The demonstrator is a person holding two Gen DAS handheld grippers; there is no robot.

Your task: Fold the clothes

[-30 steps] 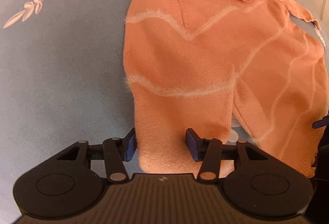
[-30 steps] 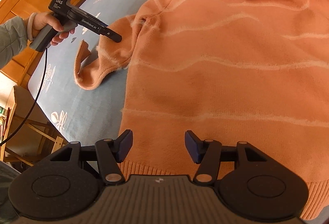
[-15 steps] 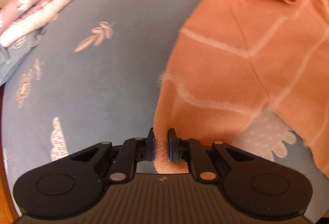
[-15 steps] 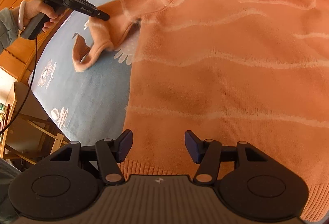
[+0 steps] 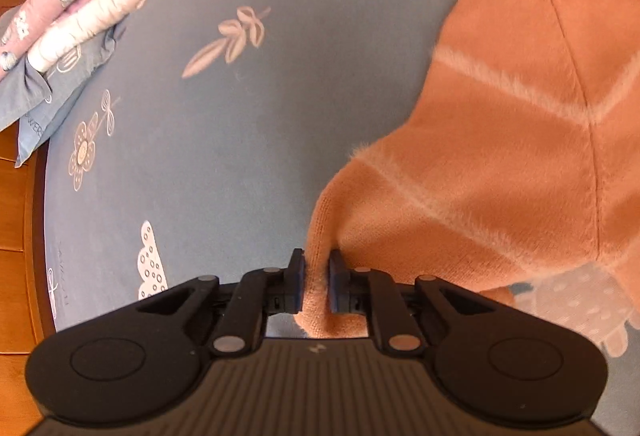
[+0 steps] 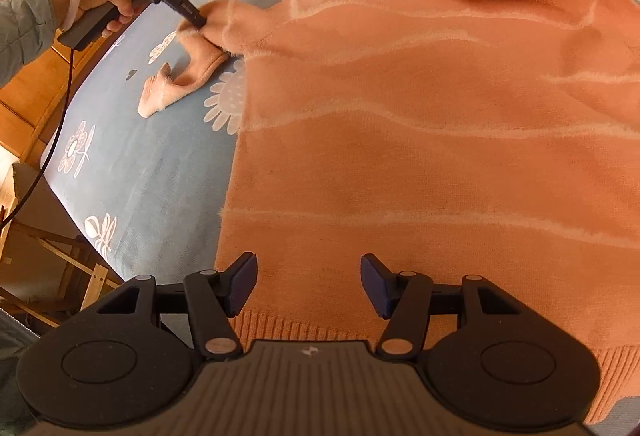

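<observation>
An orange sweater (image 6: 420, 116) with pale fuzzy stripes lies flat on the blue bed sheet (image 6: 132, 172). My left gripper (image 5: 317, 264) pinches its left sleeve (image 5: 316, 296) between the pads, though the jaws are opening slightly. In the right wrist view that left gripper (image 6: 198, 21) holds the sleeve (image 6: 228, 24) raised off the bed and drawn out to the side. The cuff end (image 6: 160, 96) trails on the sheet. My right gripper (image 6: 308, 276) hovers open over the sweater's ribbed hem (image 6: 300, 328) with nothing between its fingers.
Folded bedding and pillows (image 5: 80, 8) lie along the head of the bed. A wooden bed frame (image 5: 16, 236) runs along the left side. A person's hand (image 6: 100, 0) grips the left tool, its cable hanging off the bed edge. A wooden stand (image 6: 60, 268) is beside the bed.
My left gripper went from open around the sleeve to closed on it, then swung and pulled the sleeve outward, away from the sweater's body. The right gripper stayed put.
</observation>
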